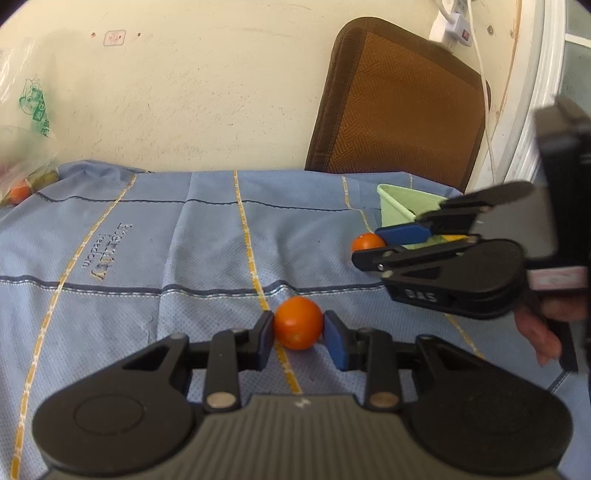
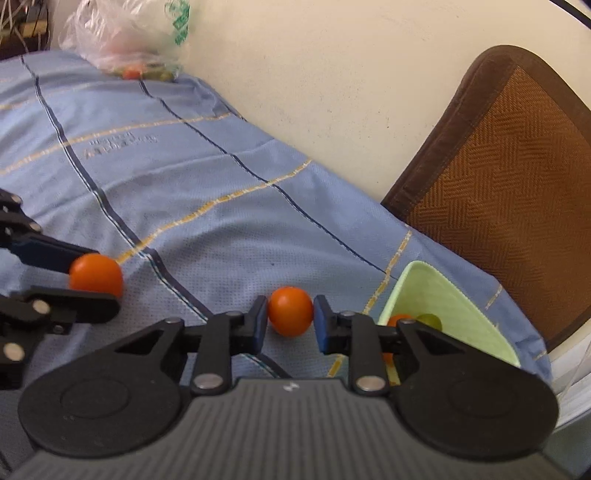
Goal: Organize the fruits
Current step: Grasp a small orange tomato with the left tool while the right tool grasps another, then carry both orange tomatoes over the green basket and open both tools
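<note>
Closing on one orange fruit each upon the blue cloth, the left claw (image 1: 298, 329) and right claw (image 2: 290, 312) must next carry them to the green bin (image 2: 458, 310).

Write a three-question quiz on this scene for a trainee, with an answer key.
1. True or false: each gripper has an orange fruit between its fingers.
2. Which colour is the bin that holds sorted fruit? A red, B pale green, C black.
3. Fill in: by the wall, more fruit sits inside a clear plastic ____.

Key:
1. True: the left gripper brackets one orange fruit, the right gripper another orange fruit.
2. B: the green bin sits on the blue cloth.
3. bag: the plastic bag.
</note>
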Demonstrator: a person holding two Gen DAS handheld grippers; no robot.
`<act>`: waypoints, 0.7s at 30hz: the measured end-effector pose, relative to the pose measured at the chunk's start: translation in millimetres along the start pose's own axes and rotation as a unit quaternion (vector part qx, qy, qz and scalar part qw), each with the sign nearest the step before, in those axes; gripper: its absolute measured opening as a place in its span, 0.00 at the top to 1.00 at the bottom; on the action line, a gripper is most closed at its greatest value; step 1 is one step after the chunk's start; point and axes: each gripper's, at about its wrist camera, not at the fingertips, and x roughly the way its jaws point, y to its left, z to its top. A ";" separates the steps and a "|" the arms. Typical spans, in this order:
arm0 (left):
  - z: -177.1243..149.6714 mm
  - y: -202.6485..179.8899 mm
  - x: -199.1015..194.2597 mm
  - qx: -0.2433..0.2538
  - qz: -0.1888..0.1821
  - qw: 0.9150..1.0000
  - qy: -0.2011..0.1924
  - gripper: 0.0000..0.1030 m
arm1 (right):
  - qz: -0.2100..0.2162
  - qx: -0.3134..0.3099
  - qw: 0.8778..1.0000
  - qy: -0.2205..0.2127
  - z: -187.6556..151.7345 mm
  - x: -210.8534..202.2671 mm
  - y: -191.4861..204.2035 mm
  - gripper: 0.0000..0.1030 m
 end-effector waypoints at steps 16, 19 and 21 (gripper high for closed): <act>-13.3 -42.5 -4.8 0.056 -0.047 0.997 0.015 0.72 | 0.042 0.191 0.978 -0.067 -87.6 -76.3 1.4 0.72; -12.6 -43.9 -7.3 0.055 -0.039 0.998 0.013 0.69 | 0.046 0.200 0.976 -0.076 -91.6 -76.3 1.4 0.71; -12.2 -45.6 -9.5 0.060 -0.033 0.998 0.006 0.65 | 0.048 0.200 0.975 -0.078 -92.4 -75.2 2.0 0.71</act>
